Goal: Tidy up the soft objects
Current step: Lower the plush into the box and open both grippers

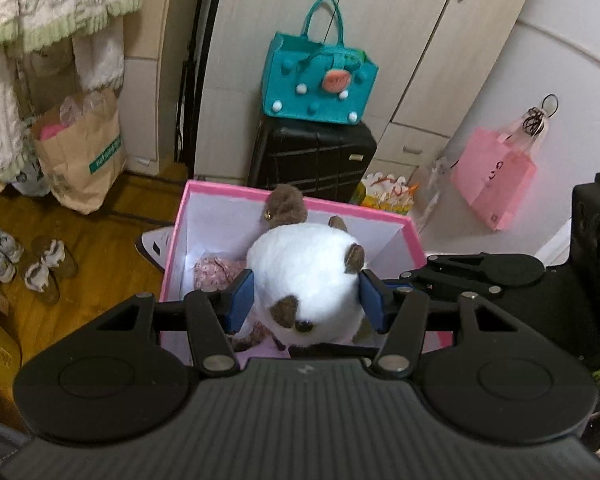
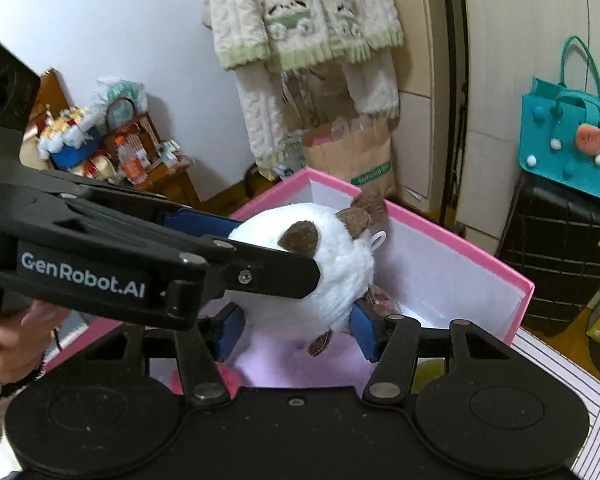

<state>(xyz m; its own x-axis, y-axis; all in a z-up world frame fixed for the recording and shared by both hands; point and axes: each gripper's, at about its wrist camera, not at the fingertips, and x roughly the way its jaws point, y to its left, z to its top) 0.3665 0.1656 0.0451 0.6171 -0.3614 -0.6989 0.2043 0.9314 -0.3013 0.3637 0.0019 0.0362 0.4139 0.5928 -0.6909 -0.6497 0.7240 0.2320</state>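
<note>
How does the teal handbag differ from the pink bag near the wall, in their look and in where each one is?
The teal handbag stands upright on top of a black suitcase; the pink bag hangs against the white wall, tilted. The teal handbag carries pom-poms and a round pink patch; the pink bag is plain except for small dark lettering. The teal handbag looks like thick felt, the pink bag thin and flat. Both have handles.
</note>
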